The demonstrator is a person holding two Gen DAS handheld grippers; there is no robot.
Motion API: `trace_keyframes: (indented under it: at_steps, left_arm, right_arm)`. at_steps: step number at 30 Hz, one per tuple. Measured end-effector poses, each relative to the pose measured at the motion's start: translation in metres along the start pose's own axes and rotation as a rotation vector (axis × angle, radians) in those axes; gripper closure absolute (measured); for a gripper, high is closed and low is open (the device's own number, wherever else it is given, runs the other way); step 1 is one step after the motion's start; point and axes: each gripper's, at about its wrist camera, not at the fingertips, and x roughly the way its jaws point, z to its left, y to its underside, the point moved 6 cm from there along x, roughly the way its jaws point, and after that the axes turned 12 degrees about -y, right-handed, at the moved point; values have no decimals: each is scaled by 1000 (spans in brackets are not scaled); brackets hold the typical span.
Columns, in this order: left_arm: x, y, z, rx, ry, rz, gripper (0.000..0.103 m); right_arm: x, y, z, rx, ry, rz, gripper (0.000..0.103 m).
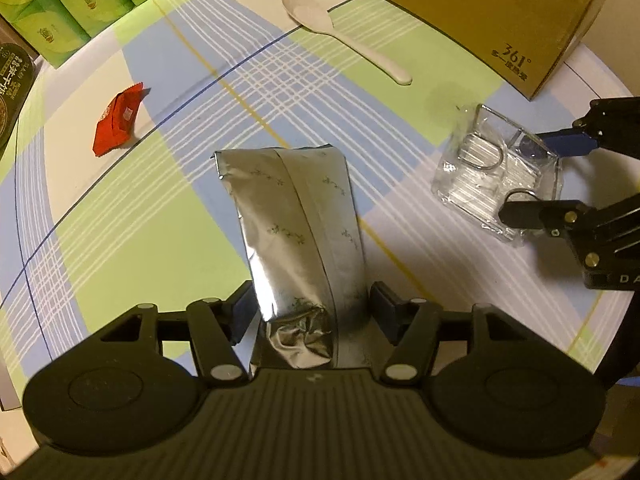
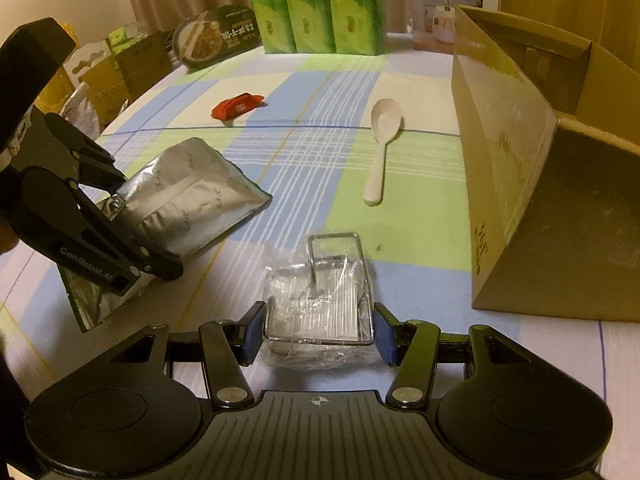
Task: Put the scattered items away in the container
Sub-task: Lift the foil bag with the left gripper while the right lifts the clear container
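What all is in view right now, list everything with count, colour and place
Pouch: one, silver, table centre, between the left gripper's fingers.
Clear packet: one, transparent with wire parts inside, between the right gripper's fingers.
Spoon: one, white, on the table beside the box.
Red packet: one, red, far left of the table.
Box: one, brown cardboard, open, right side.
Tissue packs: several, green, far table edge.
Noodle bowl: one, dark, left of the tissue packs.
Humidifier box: one, white, far right.
Tablecloth: one, blue-green plaid.
Left gripper: black, around the pouch.
Right gripper: black, around the clear packet.
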Motion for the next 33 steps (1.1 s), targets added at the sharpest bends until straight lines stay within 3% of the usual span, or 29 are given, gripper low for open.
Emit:
trace_keyframes:
  at_steps: [2,7,13,16,33]
  left_arm:
    - [-1,0,0,-7,21,2,58]
    - [-4,2,0,1,28,-3,64]
    - [-9,7,-2,7,24,-16,66]
    - [-11,9,-3,6,24,-21,66]
    - [-35,13,-4,-3,11,-49,67]
  right_arm:
    - [1,0,0,-3,-2,0,50]
    - [7,-1,1,-38,10,11,44]
    - [11,1,2,-73,33,9,44]
    - [10,1,4,-94,68,-3,49]
    - [-10,-4,10,-91,60,-72,52]
